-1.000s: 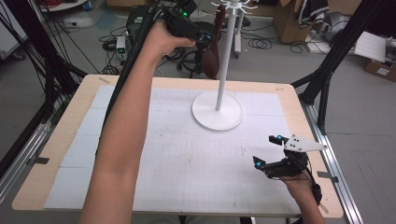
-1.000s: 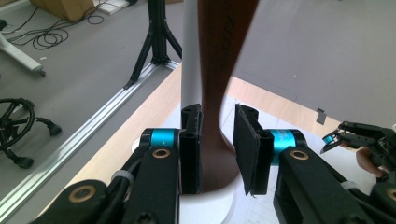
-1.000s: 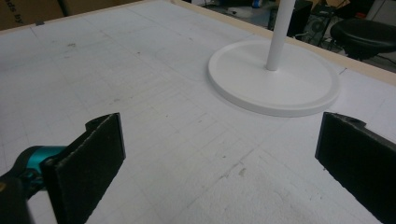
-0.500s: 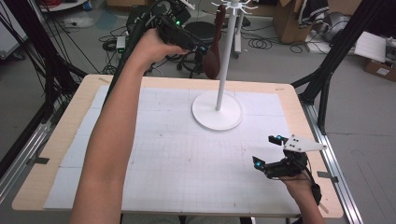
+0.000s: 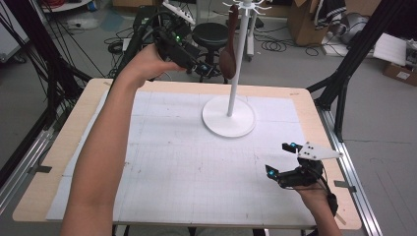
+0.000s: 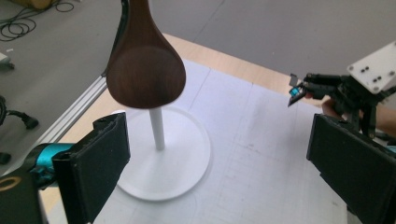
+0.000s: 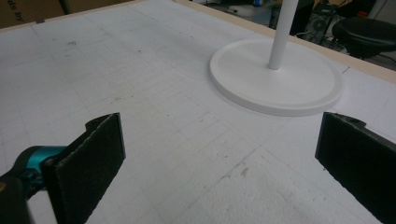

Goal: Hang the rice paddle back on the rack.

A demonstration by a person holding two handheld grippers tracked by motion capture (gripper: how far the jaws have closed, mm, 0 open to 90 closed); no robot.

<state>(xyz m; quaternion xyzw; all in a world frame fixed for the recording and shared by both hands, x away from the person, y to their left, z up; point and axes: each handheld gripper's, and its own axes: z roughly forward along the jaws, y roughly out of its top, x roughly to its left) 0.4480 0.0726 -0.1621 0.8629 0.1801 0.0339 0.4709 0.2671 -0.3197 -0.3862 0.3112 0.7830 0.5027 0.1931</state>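
The left gripper's (image 5: pixel 204 69) fingers (image 6: pixel 100 163) are spread wide and empty. A wooden spoon (image 6: pixel 142 65) is hung bowl-down from the stand (image 5: pixel 231 73), its long axis vertical, just ahead of and above those fingers. The right gripper (image 5: pixel 280 160), also wide open and empty, is held well apart, low over the table (image 5: pixel 162 162).

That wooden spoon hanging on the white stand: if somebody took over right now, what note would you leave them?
Left gripper: raised beside the stand, jaws wide open, holding nothing, level with the spoon's bowl.
Right gripper: low over the mat near the table's right edge, jaws open, holding nothing.
Wooden spoon: hangs bowl-down from the top of the white stand, in front of the left gripper, not between its jaws.
Done: the spoon is on the stand.
Left: whether the left gripper is about to take the spoon or has just hung it cannot be told; check before moving.
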